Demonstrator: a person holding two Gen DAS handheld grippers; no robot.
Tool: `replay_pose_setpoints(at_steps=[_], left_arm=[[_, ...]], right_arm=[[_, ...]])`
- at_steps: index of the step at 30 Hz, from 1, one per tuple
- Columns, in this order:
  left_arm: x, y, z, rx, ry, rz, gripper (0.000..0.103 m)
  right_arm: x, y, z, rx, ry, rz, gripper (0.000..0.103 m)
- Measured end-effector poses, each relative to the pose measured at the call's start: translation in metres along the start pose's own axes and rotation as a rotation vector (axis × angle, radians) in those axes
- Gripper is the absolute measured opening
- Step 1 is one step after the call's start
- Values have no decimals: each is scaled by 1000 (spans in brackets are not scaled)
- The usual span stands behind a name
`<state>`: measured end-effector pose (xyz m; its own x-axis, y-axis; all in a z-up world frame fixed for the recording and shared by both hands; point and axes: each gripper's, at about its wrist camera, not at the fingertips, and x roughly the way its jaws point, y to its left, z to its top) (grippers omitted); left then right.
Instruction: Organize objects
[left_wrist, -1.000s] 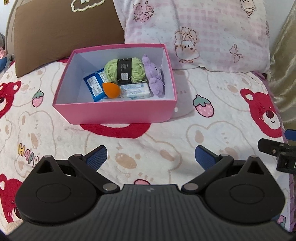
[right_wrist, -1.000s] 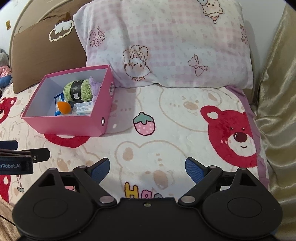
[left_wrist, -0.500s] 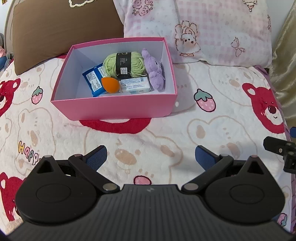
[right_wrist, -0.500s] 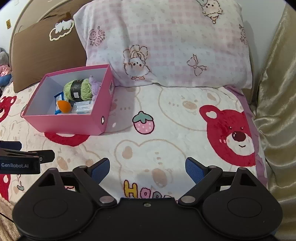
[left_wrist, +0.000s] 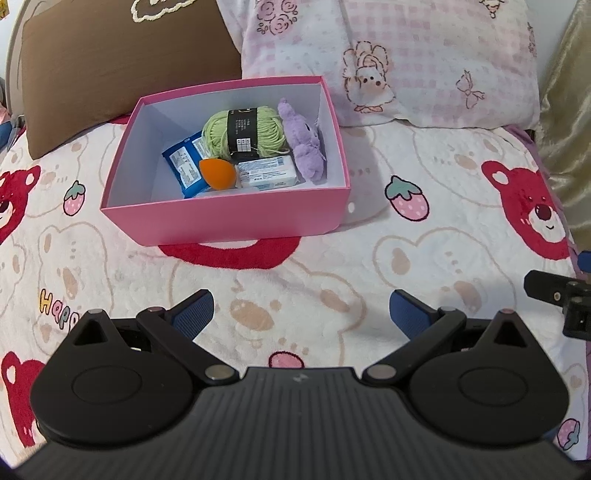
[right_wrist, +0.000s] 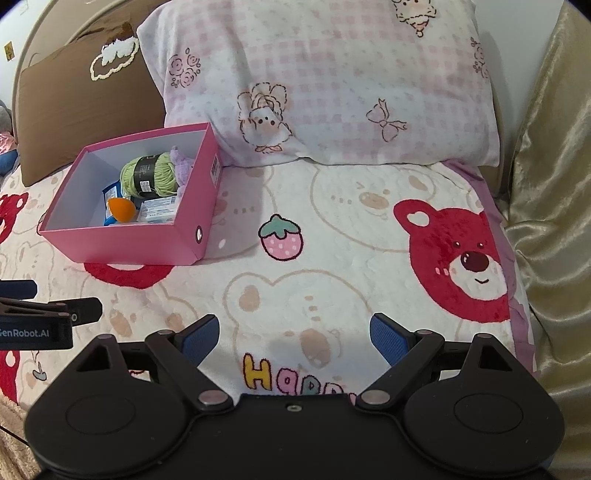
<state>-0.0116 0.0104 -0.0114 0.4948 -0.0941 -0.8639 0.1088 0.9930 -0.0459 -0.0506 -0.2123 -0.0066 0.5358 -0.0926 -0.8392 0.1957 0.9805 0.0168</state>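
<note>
A pink box (left_wrist: 236, 218) stands on the bed; it also shows in the right wrist view (right_wrist: 125, 243). Inside lie a green yarn ball (left_wrist: 245, 131), a purple plush (left_wrist: 304, 147), an orange sponge (left_wrist: 216, 173), a blue packet (left_wrist: 183, 166) and a white packet (left_wrist: 267, 173). My left gripper (left_wrist: 301, 314) is open and empty, hovering over the blanket in front of the box. My right gripper (right_wrist: 295, 332) is open and empty, to the right of the box.
A bear-print blanket (right_wrist: 332, 258) covers the bed. A pink checked pillow (right_wrist: 332, 81) and a brown pillow (left_wrist: 110, 62) lean at the back. A gold curtain (right_wrist: 554, 184) hangs at the right.
Both grippers have drawn back slightly from the box and stay open. Nothing in the box has moved.
</note>
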Motion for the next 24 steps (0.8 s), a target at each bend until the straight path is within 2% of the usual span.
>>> replay_pose_setpoints(at_steps=[8,12,24], left_arm=[[2,2,2,-6,4,13,103],[7,5,3,-15,4,53,103],[5,4,2,-9,7,53,103]], right_arm=[[-3,-3,-1,12,-16,-1,91],[-3,-4,0,12,-15,-2,91],[-2,-4,0,11,-8,1,91]])
